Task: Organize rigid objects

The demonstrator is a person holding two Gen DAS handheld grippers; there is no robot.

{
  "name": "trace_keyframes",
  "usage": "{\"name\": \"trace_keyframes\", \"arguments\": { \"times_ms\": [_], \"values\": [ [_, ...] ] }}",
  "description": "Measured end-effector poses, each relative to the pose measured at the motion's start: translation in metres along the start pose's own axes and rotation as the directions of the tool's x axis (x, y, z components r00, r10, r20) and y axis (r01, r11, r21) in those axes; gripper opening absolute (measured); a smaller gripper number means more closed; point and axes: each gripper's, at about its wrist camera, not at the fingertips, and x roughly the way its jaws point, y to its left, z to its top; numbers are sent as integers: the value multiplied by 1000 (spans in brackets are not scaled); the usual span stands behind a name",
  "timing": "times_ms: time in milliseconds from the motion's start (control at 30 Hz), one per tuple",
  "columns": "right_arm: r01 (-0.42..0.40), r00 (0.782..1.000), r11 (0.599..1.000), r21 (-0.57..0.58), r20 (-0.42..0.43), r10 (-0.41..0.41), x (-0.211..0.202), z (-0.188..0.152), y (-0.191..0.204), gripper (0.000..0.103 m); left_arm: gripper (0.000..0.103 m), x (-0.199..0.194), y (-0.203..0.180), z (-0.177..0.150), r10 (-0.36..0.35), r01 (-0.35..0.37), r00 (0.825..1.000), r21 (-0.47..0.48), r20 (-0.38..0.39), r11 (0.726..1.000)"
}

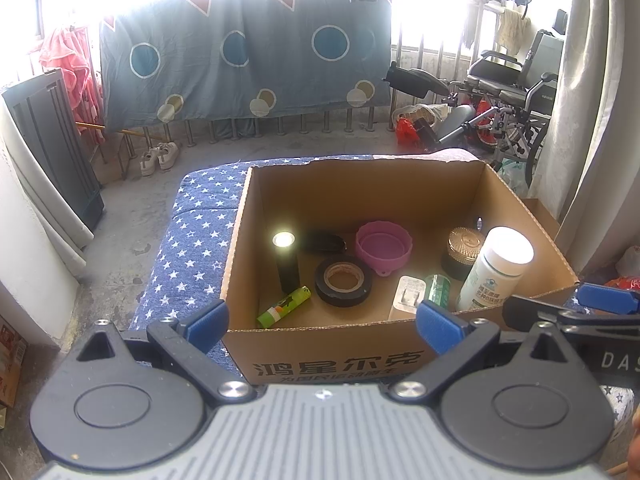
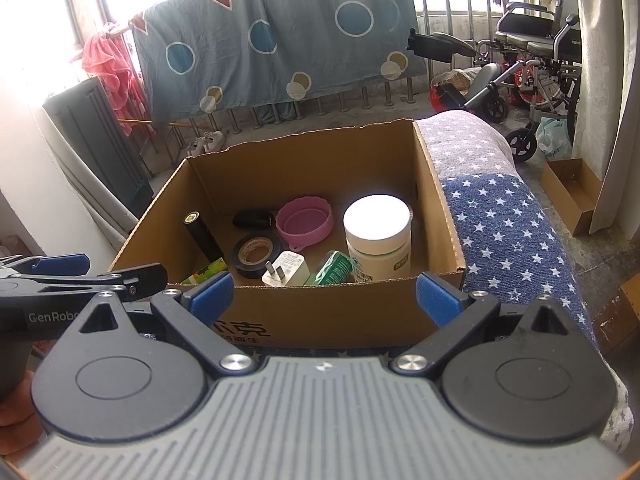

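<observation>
An open cardboard box [image 1: 400, 184] [image 2: 304, 148] stands on a star-patterned sofa. Inside lie a black tape roll [image 1: 343, 281] [image 2: 256, 254], a black flashlight [image 1: 286, 262] [image 2: 202, 237], a green tube [image 1: 284, 306] [image 2: 208, 271], a pink collapsible bowl [image 1: 383, 245] [image 2: 305, 219], a white charger plug [image 1: 407, 297] [image 2: 286, 274], a green can [image 1: 438, 288] [image 2: 335, 268], a white bottle [image 1: 494, 266] [image 2: 378, 236], a gold-lidded jar [image 1: 462, 250] and a black case [image 1: 323, 241] [image 2: 254, 219]. My left gripper [image 1: 322, 320] and right gripper [image 2: 324, 298] are both open and empty, just in front of the box's near wall.
The blue star-patterned sofa cover [image 1: 192, 240] [image 2: 512, 232] lies under and beside the box. A blue sheet [image 1: 240, 60] hangs on a railing behind. A wheelchair [image 1: 516, 92] [image 2: 536, 64] stands at the right. A small cardboard box [image 2: 572, 196] sits on the floor.
</observation>
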Motion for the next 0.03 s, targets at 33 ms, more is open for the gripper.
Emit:
{"name": "trace_keyframes", "arguments": {
  "times_ms": [33],
  "values": [
    [0,1000,1000,0,0,0,0,0,0,98,101,0,0,0,0,0,1000,0,0,1000]
  ]
}}
